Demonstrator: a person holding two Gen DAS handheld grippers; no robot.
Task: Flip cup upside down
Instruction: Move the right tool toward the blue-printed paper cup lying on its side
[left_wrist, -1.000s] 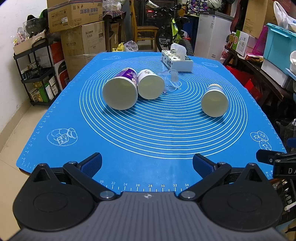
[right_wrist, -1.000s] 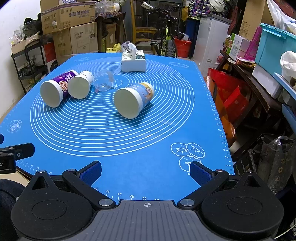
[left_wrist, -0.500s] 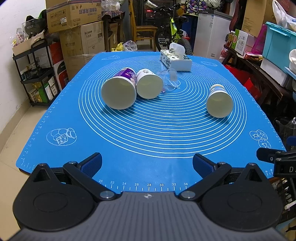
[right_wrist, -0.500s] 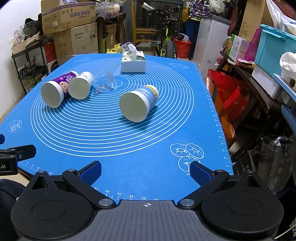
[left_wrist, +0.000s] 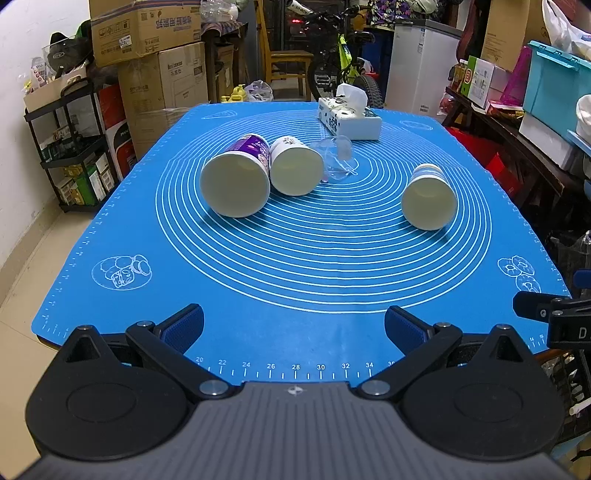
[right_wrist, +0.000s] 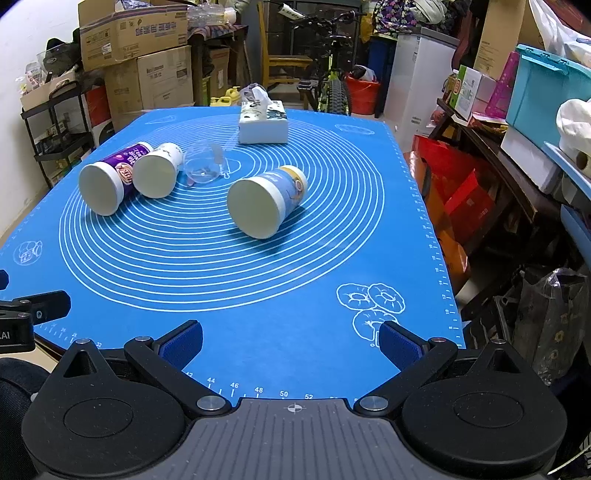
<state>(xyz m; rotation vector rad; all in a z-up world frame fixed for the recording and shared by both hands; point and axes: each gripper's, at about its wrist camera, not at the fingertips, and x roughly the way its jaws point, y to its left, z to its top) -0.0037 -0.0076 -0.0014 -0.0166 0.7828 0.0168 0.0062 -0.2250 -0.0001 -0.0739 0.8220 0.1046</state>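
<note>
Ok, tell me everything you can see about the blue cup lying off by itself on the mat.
The blue cup is a paper-looking cup with a blue printed wall, yellow markings and a white band at its mouth. It lies on its side on the blue mat, open mouth toward the cameras, cream inside, seemingly empty. Nothing touches it but the mat; both grippers are well short of it.

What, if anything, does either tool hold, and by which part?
Nothing. The left tool and right tool are both open and empty, short of the cups lying on the mat.
</note>
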